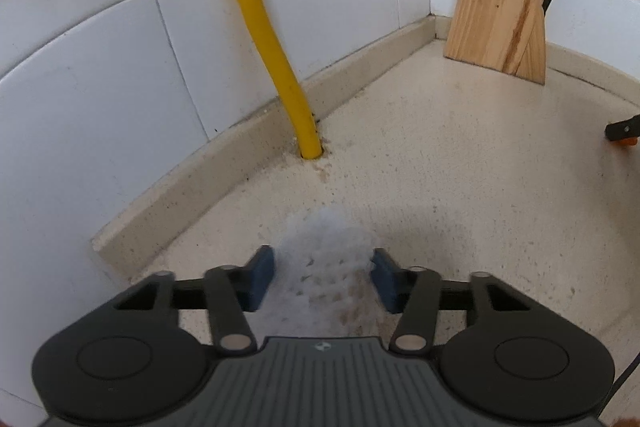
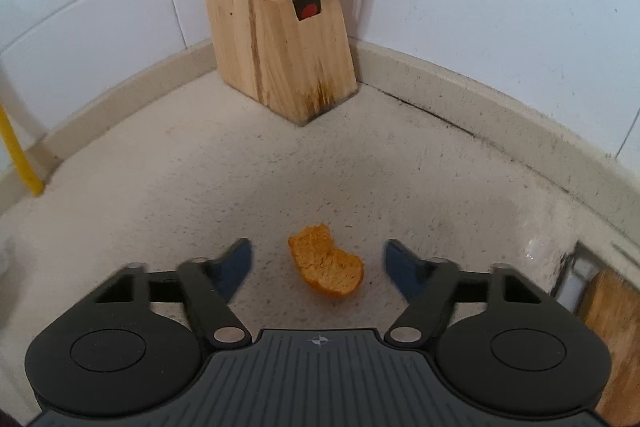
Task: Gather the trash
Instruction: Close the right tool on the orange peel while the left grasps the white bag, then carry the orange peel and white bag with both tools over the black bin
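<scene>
Trash not collected yet — left gripper (image 1: 323,277) pinches tissue (image 1: 324,267); right gripper (image 2: 318,267) spread wide round peel (image 2: 326,267), no contact.

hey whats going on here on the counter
Someone is clearing trash off a kitchen counter with tongs in each hand. The left tongs straddle a crumpled white paper wad, pads right against it. The right tongs are open around an orange peel and not touching it. A wooden knife block stands in the corner.
</scene>
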`<state>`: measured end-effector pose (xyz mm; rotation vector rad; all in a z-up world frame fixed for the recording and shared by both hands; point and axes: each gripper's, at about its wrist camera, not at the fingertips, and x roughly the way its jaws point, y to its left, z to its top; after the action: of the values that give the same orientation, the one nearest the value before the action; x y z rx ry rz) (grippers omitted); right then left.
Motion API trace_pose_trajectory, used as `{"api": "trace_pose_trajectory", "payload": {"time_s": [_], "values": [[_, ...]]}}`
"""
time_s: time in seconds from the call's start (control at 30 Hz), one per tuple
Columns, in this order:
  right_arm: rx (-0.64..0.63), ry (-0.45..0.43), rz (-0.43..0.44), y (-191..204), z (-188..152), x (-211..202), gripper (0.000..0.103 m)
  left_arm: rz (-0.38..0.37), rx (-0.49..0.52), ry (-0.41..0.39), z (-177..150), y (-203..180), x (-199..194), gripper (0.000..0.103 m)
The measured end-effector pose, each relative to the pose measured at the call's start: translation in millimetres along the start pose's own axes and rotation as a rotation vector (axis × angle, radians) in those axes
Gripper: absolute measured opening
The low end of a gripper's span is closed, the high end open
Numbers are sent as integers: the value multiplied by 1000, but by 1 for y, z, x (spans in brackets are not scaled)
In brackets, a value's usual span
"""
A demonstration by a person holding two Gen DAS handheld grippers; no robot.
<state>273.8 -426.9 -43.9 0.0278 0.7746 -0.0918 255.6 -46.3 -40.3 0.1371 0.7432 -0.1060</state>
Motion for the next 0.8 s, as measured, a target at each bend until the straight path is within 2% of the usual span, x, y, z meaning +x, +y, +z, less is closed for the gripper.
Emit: {"api": "trace_pose_trajectory", "payload": {"time_s": [0.03,0.07,0.1,0.13,0.2,0.53,0.8], "values": [[2,2,-8,1,0,-2,47,-3,-4,0,0,0,0,32],[7,9,-10,2,1,-3,31,-11,-13,3,1,1,-1,30],[10,20,-3,2,1,-4,23,-16,-25,4,2,3,-2,24],[11,28,3,3,0,-6,22,-22,-33,5,2,4,-3,20],[6,37,-3,7,-3,-11,9,-37,-44,3,3,6,-6,17],[33,6,182,53,-14,-63,7,-94,-71,-55,2,14,-40,16],[-21,-6,265,120,-24,-89,7,-106,-80,-86,-13,37,-71,16]]}}
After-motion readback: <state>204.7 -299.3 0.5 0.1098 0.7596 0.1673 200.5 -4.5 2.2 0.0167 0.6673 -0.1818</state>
